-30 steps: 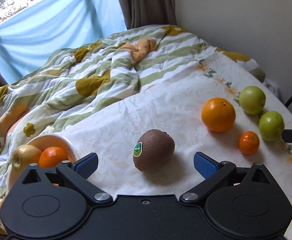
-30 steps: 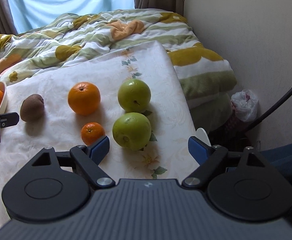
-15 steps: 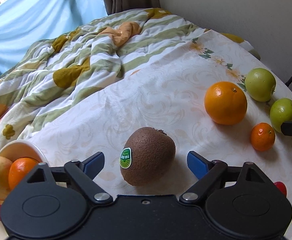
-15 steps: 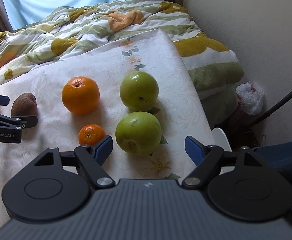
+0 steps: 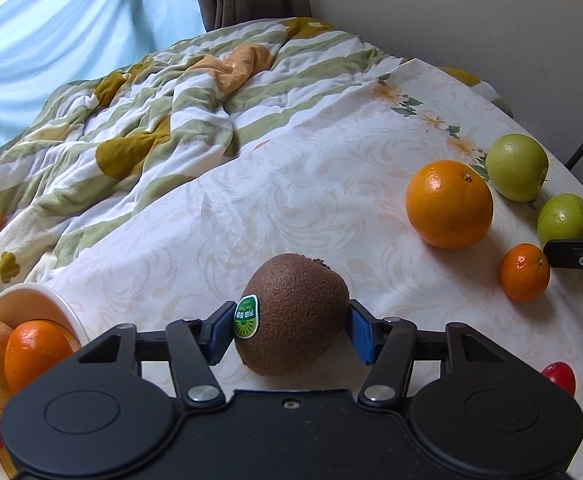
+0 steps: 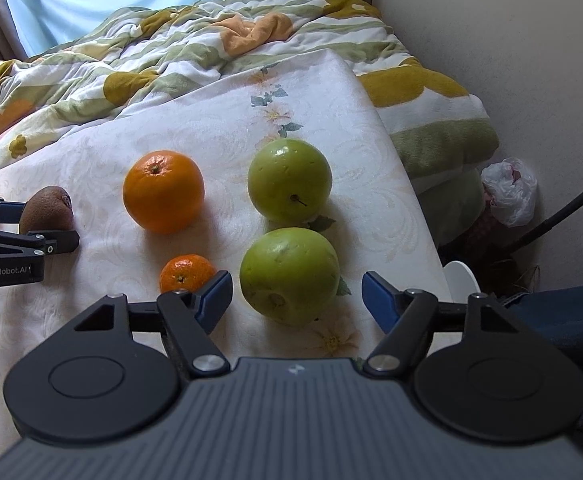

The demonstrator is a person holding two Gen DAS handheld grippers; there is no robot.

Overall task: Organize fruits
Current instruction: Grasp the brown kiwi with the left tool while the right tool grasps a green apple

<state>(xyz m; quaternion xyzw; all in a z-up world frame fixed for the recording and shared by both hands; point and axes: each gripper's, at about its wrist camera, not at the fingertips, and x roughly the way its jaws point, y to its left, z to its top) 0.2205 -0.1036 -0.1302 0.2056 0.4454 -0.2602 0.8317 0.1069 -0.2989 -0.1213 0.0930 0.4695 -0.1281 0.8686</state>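
The left gripper (image 5: pixel 291 330) has the brown kiwi (image 5: pixel 293 314) between its two blue pads, and its jaws are closing; both pads seem to touch the sides of the fruit, which sits on the white patterned cloth (image 5: pixel 291 184). A green sticker (image 5: pixel 246 316) is on the kiwi's left side. At the left edge a white bowl (image 5: pixel 31 300) holds an orange fruit and a yellowish one, and small red tomatoes (image 5: pixel 558 376) lie near the gripper body.

The right gripper (image 6: pixel 297 296) is around the near green apple (image 6: pixel 289 276), and its jaws are closing too, but a gap shows on both sides, so the pads do not press it. The far green apple (image 6: pixel 289 180) is just behind it. The big orange (image 6: pixel 163 191) lies to the left, and the small mandarin (image 6: pixel 186 273) is just beside the left pad. A striped quilt (image 6: pixel 151 48) lies crumpled behind the cloth
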